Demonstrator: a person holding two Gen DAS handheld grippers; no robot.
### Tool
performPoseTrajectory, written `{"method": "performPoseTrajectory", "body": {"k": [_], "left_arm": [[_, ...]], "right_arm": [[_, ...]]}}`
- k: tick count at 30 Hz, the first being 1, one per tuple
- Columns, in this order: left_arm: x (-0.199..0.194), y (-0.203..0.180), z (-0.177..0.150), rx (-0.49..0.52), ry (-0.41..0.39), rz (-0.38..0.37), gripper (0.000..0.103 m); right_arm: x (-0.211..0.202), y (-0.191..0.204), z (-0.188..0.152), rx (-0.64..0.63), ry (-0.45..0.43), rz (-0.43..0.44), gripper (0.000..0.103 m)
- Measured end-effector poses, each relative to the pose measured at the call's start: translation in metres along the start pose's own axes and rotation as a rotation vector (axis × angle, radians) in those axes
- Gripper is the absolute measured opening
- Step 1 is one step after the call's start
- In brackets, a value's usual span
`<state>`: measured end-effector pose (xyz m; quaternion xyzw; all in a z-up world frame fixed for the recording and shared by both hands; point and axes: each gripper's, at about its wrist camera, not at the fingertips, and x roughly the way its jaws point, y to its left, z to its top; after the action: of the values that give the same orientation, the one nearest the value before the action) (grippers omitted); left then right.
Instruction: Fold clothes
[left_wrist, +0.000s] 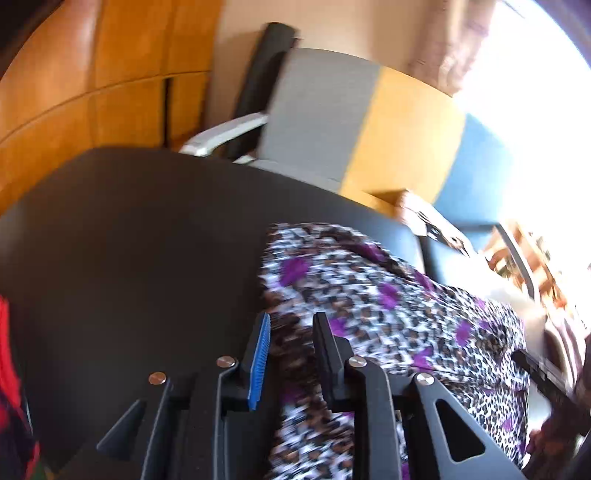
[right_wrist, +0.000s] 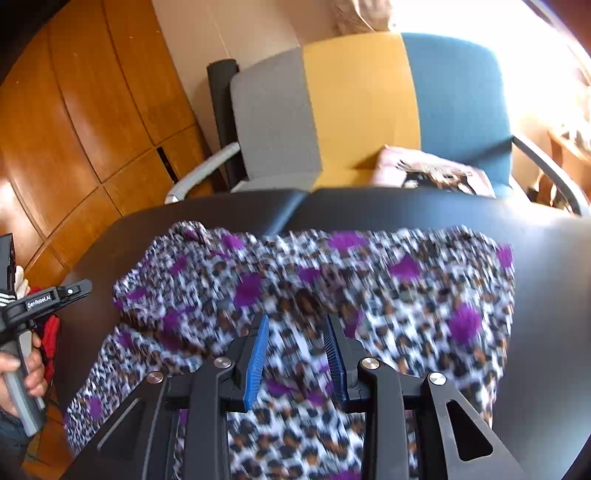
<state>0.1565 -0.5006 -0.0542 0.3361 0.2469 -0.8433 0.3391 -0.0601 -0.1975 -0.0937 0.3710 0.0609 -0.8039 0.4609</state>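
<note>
Meanwhile, on the surface (right_wrist: 546, 295):
Garment: leopard-print cloth (right_wrist: 332, 280) spread beneath both tools.
Left tool (left_wrist: 291, 332): released, fingers parted above cloth.
Right tool (right_wrist: 297, 332): released, likewise.

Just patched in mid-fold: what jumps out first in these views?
A leopard-print garment with purple spots sprawls unfolded across the black table, motion-blurred. Both tongs, left and right, hang open over it. Behind the table stands a grey, yellow and blue chair.
</note>
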Motion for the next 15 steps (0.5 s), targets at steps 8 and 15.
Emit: {"method": "performPoseTrajectory", "body": {"k": [8, 15], "left_arm": [[0.105, -0.06, -0.02, 0.133, 0.078, 0.07, 0.026], [0.093, -0.084, 0.007, 0.196, 0.045, 0.105, 0.028]], "right_arm": [[0.055, -0.018, 0.012, 0.007, 0.091, -0.135, 0.032], [0.076, -0.029, 0.025, -0.037, 0.072, -0.173, 0.032]]}}
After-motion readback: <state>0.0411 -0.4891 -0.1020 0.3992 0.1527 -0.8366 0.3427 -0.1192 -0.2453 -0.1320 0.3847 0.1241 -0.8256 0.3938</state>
